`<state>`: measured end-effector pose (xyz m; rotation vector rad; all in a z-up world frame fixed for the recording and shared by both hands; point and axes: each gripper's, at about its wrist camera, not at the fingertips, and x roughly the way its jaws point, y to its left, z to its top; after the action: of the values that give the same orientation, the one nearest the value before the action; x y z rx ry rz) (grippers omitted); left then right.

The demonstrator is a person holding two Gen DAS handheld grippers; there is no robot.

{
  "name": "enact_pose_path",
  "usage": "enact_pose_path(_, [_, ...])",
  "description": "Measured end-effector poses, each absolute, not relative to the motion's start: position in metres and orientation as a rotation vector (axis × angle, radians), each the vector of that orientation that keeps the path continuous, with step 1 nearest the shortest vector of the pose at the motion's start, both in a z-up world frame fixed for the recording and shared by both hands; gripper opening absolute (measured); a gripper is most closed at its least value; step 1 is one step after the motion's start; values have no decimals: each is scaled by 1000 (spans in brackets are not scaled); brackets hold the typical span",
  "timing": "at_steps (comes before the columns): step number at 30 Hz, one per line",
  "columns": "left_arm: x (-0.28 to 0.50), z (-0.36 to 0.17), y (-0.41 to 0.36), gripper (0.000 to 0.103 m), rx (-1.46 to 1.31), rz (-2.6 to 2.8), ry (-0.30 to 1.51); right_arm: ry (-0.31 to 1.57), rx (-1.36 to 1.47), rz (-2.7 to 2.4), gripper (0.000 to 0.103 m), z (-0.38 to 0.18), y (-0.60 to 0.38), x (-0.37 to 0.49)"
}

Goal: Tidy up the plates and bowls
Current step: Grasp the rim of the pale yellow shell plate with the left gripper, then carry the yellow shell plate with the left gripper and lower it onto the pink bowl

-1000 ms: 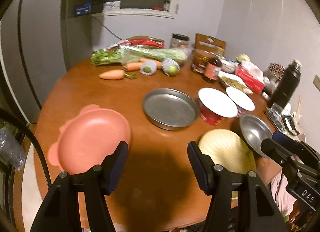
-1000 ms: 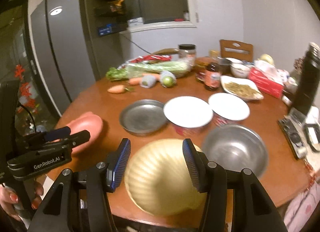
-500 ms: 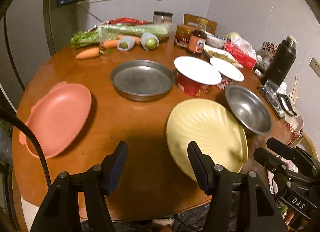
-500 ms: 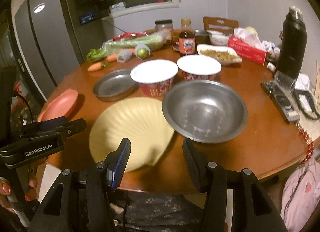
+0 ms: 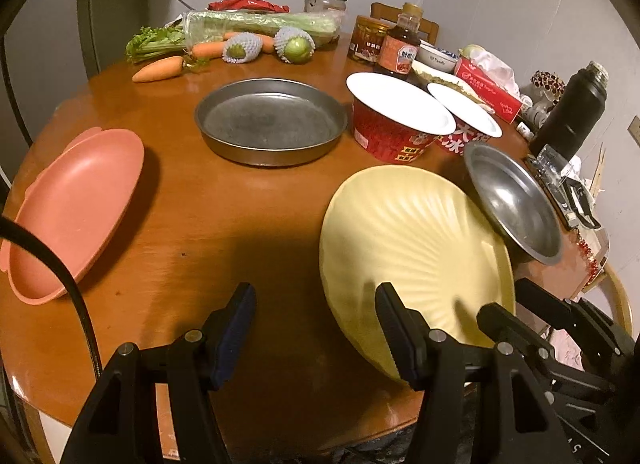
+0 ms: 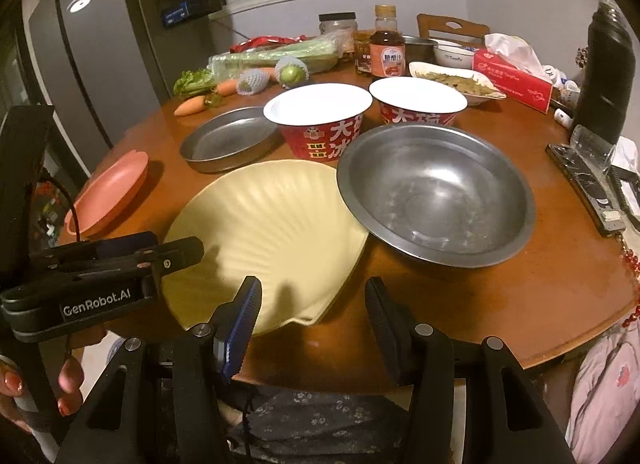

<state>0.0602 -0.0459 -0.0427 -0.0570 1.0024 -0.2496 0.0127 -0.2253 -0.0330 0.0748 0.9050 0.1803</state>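
Nothing stacked or grouped yet; all dishes lie singly on the round wooden table (image 5: 248, 204), so task judged barely begun, w/ every plate and bowl left to sort.

L gripper (image 5: 316, 328): jaws wide apart, holding nothing, hovering over near table edge. R gripper (image 6: 312, 312): jaws likewise spread wide, empty, low at table edge.

Yellow shell plate (image 5: 412, 240): just ahead of L jaws, right finger overlapping its near rim in view; contact uncertain, fisheye too warped to tell. In R view the plate (image 6: 272, 232) sits ahead-left of the jaws, its hinge-end nub between them. Matte, ribbed in fan pattern, scalloped outline, prob. ceramic or melamine.

Steel bowl (image 6: 436, 192): ahead-right of R jaws, rim overlapping yellow plate's edge. Thin shiny metal, round, deep, faint water marks inside.

Pink plate (image 5: 76, 204): well left of L jaws, near table edge. Matte plastic look, shallow, lobed outline w/ small ears.

Steel pan (image 5: 272, 120): straight ahead of L jaws, farther back. Dull grey metal, flat bottom, low straight wall.

Two red noodle bowls (image 6: 324, 120): beyond the steel bowl, side by side, lidded white, printed paper walls.

Veg, jars, tissue box at far side; not part of the job.
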Motion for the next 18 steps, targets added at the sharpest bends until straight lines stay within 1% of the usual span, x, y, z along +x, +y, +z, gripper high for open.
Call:
enact_pose_path(2, [61, -42, -46, 62, -40, -241, 995, 904, 72, 198, 51, -36, -223, 15])
enact_pose_path(9, [65, -43, -38, 61, -46, -249, 984, 909, 61, 225, 49, -38, -212, 17])
enact_pose_path(11, [67, -42, -38, 58, -46, -260, 978, 907, 56, 227, 47, -39, -209, 19])
enact_pose_path(14, [70, -43, -42, 47, -30, -263, 954, 909, 55, 224, 46, -42, -206, 24])
enact_pose_path(15, [70, -43, -43, 39, -28, -266, 946, 907, 55, 222, 45, -43, -206, 26])
enact_pose_path(16, [70, -43, -44, 34, -26, -270, 941, 904, 53, 220, 44, -44, -205, 28])
enact_pose_path(18, [69, -43, -45, 34, -10, -266, 931, 898, 41, 214, 41, -45, -202, 30])
